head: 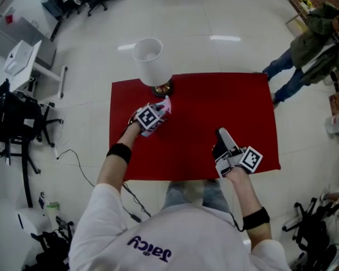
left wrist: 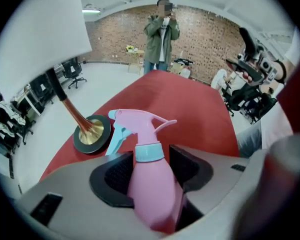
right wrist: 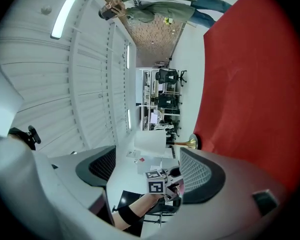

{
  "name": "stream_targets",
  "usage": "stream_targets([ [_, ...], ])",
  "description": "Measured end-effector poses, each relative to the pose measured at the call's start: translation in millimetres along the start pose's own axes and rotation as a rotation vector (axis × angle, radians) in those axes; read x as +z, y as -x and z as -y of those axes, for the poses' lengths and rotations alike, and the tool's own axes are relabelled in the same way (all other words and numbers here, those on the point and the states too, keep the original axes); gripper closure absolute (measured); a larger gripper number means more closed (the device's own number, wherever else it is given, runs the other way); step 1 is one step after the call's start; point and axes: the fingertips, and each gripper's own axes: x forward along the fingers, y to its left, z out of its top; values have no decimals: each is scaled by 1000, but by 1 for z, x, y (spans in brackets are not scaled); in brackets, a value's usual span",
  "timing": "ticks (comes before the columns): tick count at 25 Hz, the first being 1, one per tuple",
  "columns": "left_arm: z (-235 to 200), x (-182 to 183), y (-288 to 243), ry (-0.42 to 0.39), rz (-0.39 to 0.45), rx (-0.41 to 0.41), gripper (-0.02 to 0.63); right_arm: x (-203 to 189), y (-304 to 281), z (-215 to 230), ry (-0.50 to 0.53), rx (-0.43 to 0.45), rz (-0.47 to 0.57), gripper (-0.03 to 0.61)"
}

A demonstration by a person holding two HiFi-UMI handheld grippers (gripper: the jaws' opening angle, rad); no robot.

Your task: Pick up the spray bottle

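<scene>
Spray bottle [left wrist: 152, 184] caught! The left gripper [head: 152, 116] is clamped on its pink body, jaws pressing in from both sides just under the blue collar [left wrist: 149, 152]. It sits on the near side of the lamp [head: 152, 61], tilted, nozzle aimed at the lamp's brass base, over the red surface [head: 214, 112]. I can't see its bottom, so I can't swear it's clear of the cloth.

That's thin, smooth plastic, light I'd say, and the pink hides how much liquid is inside. Squeeze hard and the wall may dent; squeeze softly and that rounded body could slide. The hold under the collar looks smart, since the collar would act as a stop. I'd keep off the trigger [left wrist: 115, 136].

The right gripper [head: 229, 148], farther from the lamp at the near edge, has its jaws apart and holds nothing.
</scene>
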Motion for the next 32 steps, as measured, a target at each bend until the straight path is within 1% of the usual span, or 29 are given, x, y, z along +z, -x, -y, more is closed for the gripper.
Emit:
stream_targets([
  [4, 8, 27, 31, 34, 114, 45, 387, 2, -5, -7, 17, 16, -12, 167],
  [8, 15, 45, 61, 108, 212, 85, 385, 6, -10, -8, 61, 12, -32, 169],
  [13, 17, 72, 107, 151, 359, 201, 385, 11, -18, -20, 82, 44, -40, 168],
  [16, 16, 83, 135, 192, 438, 272, 385, 15, -21, -29, 119, 59, -42, 169],
  [19, 17, 87, 156, 205, 467, 346, 385, 20, -22, -39, 216, 58, -51, 169],
  [22, 22, 88, 174, 203, 496, 405, 385, 28, -20, -42, 315, 37, -52, 168],
  [26, 28, 86, 198, 215, 554, 470, 385, 37, -14, -45, 459, -44, -39, 169],
  [28, 30, 83, 212, 243, 599, 497, 385, 38, -14, -52, 562, -77, -32, 169],
  [32, 42, 81, 232, 279, 669, 533, 385, 36, -14, -70, 768, -88, -41, 169],
])
